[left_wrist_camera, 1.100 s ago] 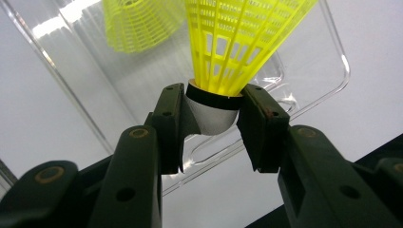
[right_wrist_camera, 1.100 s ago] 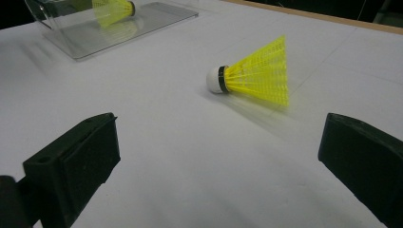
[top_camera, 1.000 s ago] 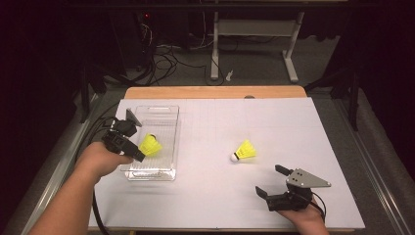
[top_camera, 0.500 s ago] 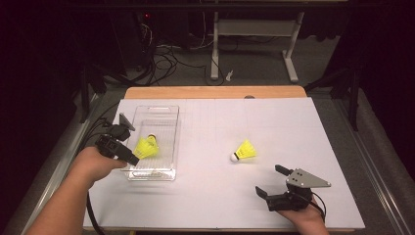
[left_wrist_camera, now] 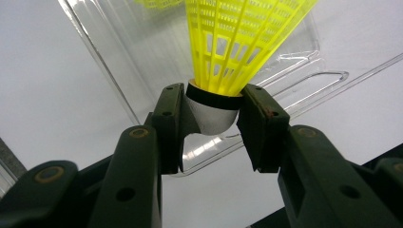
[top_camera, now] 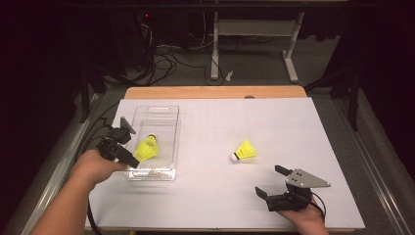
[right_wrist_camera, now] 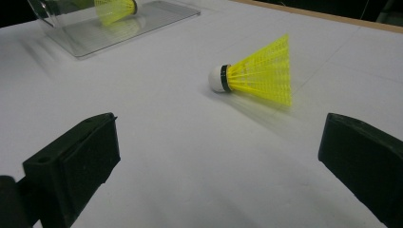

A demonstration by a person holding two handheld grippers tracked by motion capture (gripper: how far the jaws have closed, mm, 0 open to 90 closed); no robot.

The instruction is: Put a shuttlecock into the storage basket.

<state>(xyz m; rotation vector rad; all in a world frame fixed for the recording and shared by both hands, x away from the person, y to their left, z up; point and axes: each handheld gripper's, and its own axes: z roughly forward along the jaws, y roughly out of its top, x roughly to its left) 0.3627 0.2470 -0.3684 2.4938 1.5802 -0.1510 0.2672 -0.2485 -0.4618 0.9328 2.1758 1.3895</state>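
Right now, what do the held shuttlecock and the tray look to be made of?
Shuttlecock: likely moulded plastic, given the yellow lattice skirt; its white cap, black-banded, looks smooth, material unclear. Tray: clear, glossy rigid plastic, since the table shows through and its edges glint.

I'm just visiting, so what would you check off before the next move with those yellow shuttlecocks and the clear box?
1. Left gripper clamps the held shuttlecock by its white cork: ok.
2. Held shuttlecock is over the clear box: ok.
3. Whether it touches the box floor: cannot tell.
4. Right gripper open and ready: ok.
5. Second shuttlecock lies free on the white table, ahead of the right gripper: ok.
6. Second shuttlecock in the box: not ok.
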